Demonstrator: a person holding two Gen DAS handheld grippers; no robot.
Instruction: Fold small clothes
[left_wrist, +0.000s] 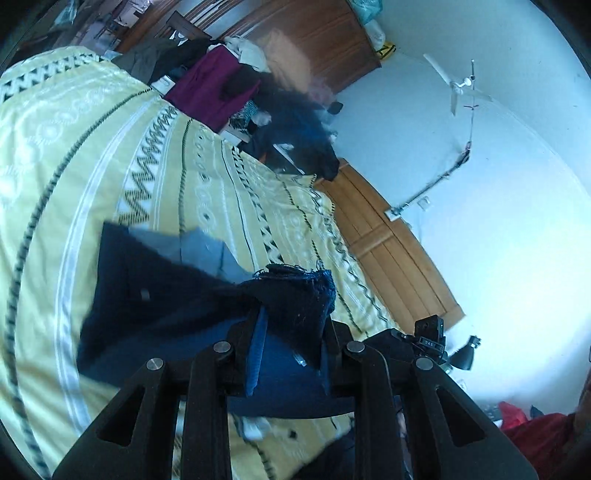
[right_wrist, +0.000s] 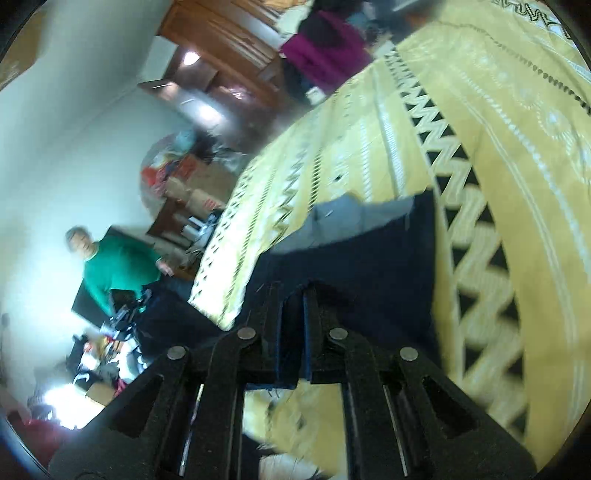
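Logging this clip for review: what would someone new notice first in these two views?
The dark navy garment stands out first, pinched at its frayed edge by the left tool and at another edge by the right tool, lifted over the yellow patterned bedspread. Its grey lining shows at the far end. In the right wrist view, a person in a green top stands by the wall, left of the bed.

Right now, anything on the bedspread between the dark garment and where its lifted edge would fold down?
Nothing visible. Both grippers, left and right, are shut on the dark garment. Its far part lies flat on the yellow bedspread, grey lining showing. The bedspread around it looks bare; the clothes pile sits beyond the far edge.
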